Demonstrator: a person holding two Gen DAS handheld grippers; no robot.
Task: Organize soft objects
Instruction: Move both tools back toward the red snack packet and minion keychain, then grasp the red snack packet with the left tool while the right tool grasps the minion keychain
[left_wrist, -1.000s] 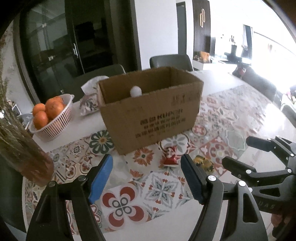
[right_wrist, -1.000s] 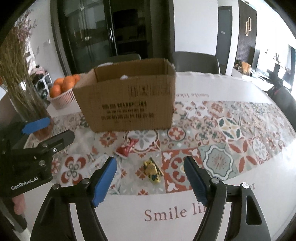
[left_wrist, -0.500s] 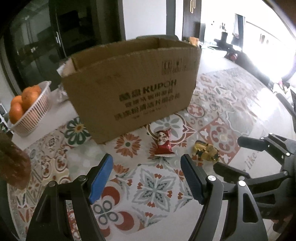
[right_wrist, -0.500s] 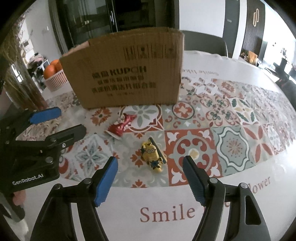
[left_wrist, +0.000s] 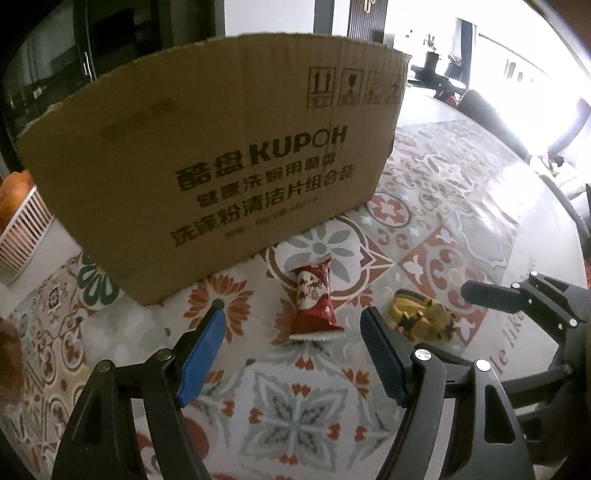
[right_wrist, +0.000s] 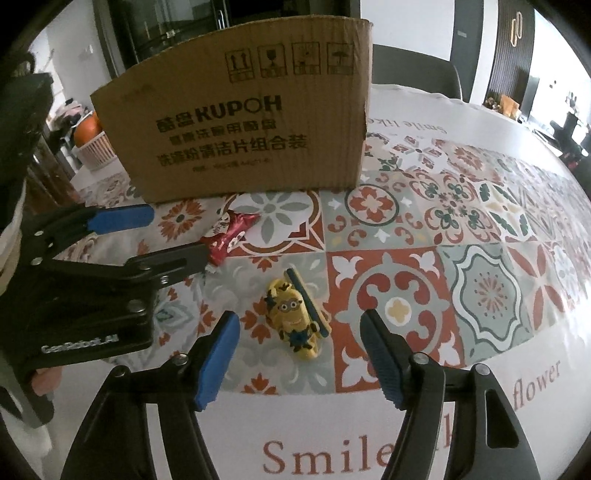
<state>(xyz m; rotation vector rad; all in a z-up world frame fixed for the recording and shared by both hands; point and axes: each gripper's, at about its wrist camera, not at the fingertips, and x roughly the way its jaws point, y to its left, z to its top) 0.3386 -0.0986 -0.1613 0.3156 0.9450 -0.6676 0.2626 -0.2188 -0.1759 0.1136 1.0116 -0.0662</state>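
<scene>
Since half a second ago both grippers have come lower and closer to the cardboard box (left_wrist: 221, 155), which now fills much more of each view. In the left wrist view, the left gripper (left_wrist: 291, 354) has its jaws apart and holds nothing; the red snack packet (left_wrist: 314, 299) lies on the patterned tablecloth (left_wrist: 443, 229) just in front of the box, between the jaws' line but a little beyond the tips. The packet looks light and crinkly, likely to slip, so a pinch across its puffed middle seems safer than its sealed ends. The yellow minion toy (left_wrist: 421, 317) sits to the right of the packet, partly hidden behind the right finger. The box's inside is hidden from here. In the right wrist view, the right gripper (right_wrist: 299, 347) is likewise spread wide and empty, with the minion toy (right_wrist: 295, 317) lying on the cloth in front of the box, almost between the fingertips. It looks soft, small and light; gripping across its body should hold. The left gripper (right_wrist: 173, 236) covers one end of the packet (right_wrist: 229, 236).
</scene>
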